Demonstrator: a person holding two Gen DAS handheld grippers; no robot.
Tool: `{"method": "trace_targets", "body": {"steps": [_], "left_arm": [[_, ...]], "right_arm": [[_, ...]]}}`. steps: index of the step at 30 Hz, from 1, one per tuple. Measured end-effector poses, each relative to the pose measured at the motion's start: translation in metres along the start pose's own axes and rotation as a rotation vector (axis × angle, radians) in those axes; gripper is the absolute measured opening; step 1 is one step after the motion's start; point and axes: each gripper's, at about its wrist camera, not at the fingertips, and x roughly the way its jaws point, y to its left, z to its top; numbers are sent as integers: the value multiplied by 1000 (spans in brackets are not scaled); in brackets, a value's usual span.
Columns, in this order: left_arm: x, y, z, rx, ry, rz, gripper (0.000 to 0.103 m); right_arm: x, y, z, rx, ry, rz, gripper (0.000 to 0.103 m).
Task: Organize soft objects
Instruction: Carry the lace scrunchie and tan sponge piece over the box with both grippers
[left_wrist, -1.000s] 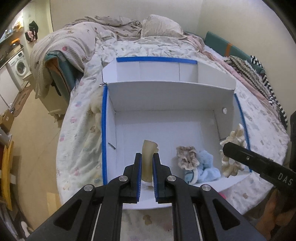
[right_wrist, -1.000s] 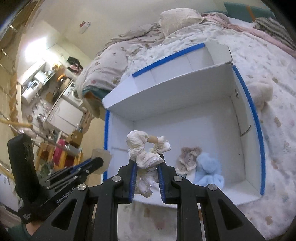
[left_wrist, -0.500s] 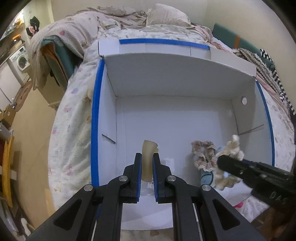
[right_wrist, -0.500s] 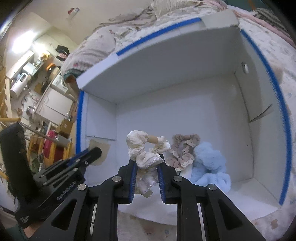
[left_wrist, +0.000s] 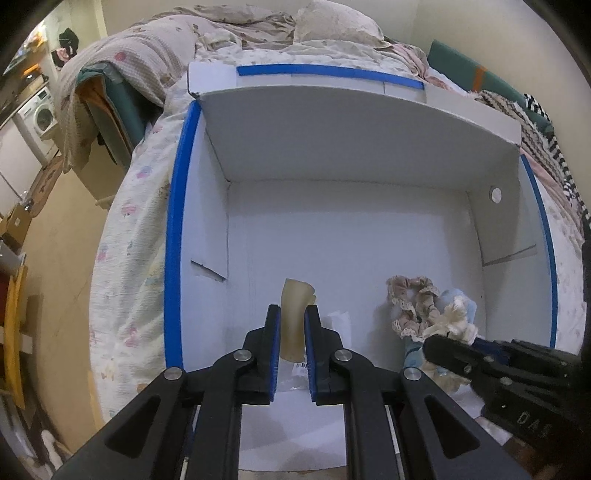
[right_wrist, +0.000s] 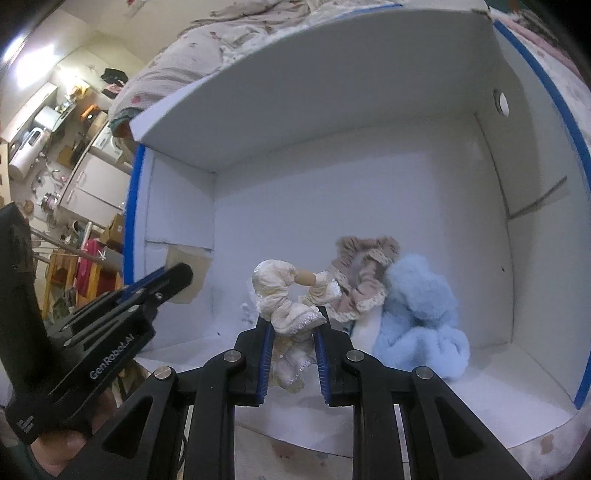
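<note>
A white cardboard box (left_wrist: 347, 236) with blue-taped rims lies open on the bed. My left gripper (left_wrist: 291, 314) is shut on a beige translucent soft piece (left_wrist: 295, 314), held just above the box floor at the front left. My right gripper (right_wrist: 293, 317) is shut on a cream frilly scrunchie (right_wrist: 284, 295), low over the front of the box. Beside it in the box lie a dusty-pink lace scrunchie (right_wrist: 362, 273) and a fluffy light-blue one (right_wrist: 421, 314). In the left wrist view the right gripper (left_wrist: 443, 339) sits by the pink scrunchie (left_wrist: 410, 302).
The box (right_wrist: 369, 177) rests on a floral bedspread (left_wrist: 136, 229) with pillows and blankets behind it. Striped and knitted fabrics (left_wrist: 546, 140) lie right of the box. A small white label (left_wrist: 336, 321) lies on the box floor. A washing machine (left_wrist: 40, 114) and room clutter are far left.
Both grippers have come down and forward into the box, each still shut on its item. The box now fills more of both views.
</note>
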Motion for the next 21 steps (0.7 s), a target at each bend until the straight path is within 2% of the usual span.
{"method": "trace_targets", "body": {"steps": [11,14,15,16,17,21], "left_arm": [[-1,-3,-4,23,-1,1,12],[-2,-2,-4,21,-2,7,13],[-2,-2,-3,20,-4,8,17],[-4,-2,-3,17,-11,4,18],[-6,-2,-3,16,-16,3,19],[-11,-4,-3,36,-40,9,19]], "right_arm": [[-1,-4,1,17,4,7,24],[-3,-6,1,23,-3,-2,34],[-3,-7,1,31,-5,-3,43],[-3,-8,1,41,-7,-1,58],[-4,-9,1,49,-13,2,63],[-9,-11,3,64,-52,-7,66]]}}
